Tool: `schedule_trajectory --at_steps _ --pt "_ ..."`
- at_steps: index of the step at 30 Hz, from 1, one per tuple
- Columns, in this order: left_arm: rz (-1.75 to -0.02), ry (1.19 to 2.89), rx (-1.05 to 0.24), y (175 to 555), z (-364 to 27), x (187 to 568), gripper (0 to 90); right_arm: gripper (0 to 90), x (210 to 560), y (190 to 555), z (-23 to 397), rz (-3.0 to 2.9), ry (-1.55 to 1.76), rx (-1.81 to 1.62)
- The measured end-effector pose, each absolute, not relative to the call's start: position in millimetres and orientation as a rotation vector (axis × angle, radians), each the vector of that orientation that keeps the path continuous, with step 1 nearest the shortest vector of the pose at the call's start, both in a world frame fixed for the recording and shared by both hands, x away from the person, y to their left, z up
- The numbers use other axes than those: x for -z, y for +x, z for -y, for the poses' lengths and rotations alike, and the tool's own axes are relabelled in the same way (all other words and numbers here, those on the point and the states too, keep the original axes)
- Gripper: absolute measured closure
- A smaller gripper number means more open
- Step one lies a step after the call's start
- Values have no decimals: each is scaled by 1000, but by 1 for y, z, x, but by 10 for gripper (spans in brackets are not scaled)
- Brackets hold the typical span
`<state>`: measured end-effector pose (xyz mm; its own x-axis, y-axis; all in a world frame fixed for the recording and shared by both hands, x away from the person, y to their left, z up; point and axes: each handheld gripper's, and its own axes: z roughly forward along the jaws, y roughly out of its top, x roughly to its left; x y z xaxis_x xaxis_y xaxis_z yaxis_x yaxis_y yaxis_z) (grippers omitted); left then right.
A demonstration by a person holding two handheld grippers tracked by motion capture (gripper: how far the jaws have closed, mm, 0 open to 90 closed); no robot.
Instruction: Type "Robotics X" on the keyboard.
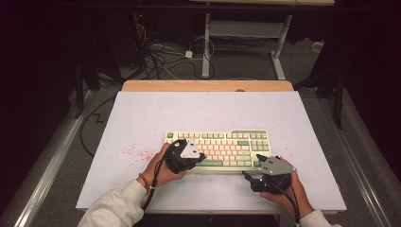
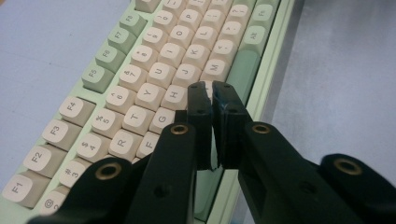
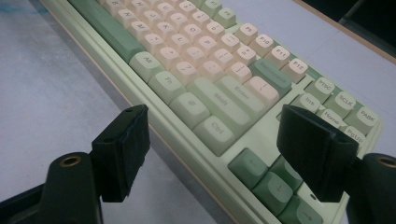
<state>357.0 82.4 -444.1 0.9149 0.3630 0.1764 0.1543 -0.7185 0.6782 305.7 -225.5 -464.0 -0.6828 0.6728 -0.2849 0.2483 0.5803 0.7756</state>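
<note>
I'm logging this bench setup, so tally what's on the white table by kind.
Keyboard: 1
Handheld grippers: 2, left gripper and right gripper
Red stain patch: 1
Total: 4

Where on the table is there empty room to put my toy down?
The white mat is bare between the keyboard and the far wooden edge, and on both sides of the keyboard. It is crowded near the front: the left gripper sits over the keys and the right gripper beside the keyboard's corner.
</note>
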Motion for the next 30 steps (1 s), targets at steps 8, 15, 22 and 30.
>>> schedule_trajectory --at_steps 8,15,22,30 --pt "-372 2363 -401 357 -83 444 794 262 464 306 226 -2245 731 -979" --pt "-403 2322 -456 357 -86 440 689 262 464 306 226 -2244 731 -979" --pt "-447 2270 -498 357 -89 438 492 262 464 306 226 -2244 729 -978" --pt "-486 2258 -559 357 -89 438 227 261 464 306 226 -2243 730 -979"
